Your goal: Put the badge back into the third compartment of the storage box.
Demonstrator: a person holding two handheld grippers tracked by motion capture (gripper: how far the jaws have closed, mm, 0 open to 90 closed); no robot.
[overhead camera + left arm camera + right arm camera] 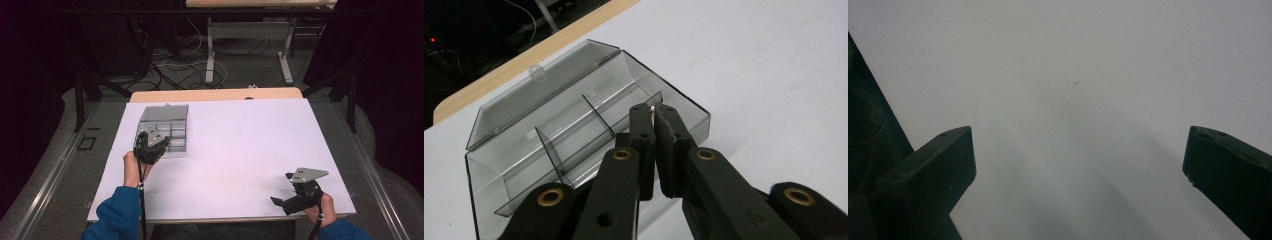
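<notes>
Box: a clear plastic box [574,125] with dividers sat at about ten o'clock on the white table [240,150], its lid [539,90] swung open toward twelve.
Small item: something tiny and pale [653,108] showed between the jaw tips; what it was could not be told.
Left gripper: the left gripper [654,112] hung over the box's right-hand compartment, jaws pinched nearly together on that item.
Right gripper: the right gripper [280,202] rested at about five o'clock, well apart from the box, jaws spread wide over bare table.
</notes>
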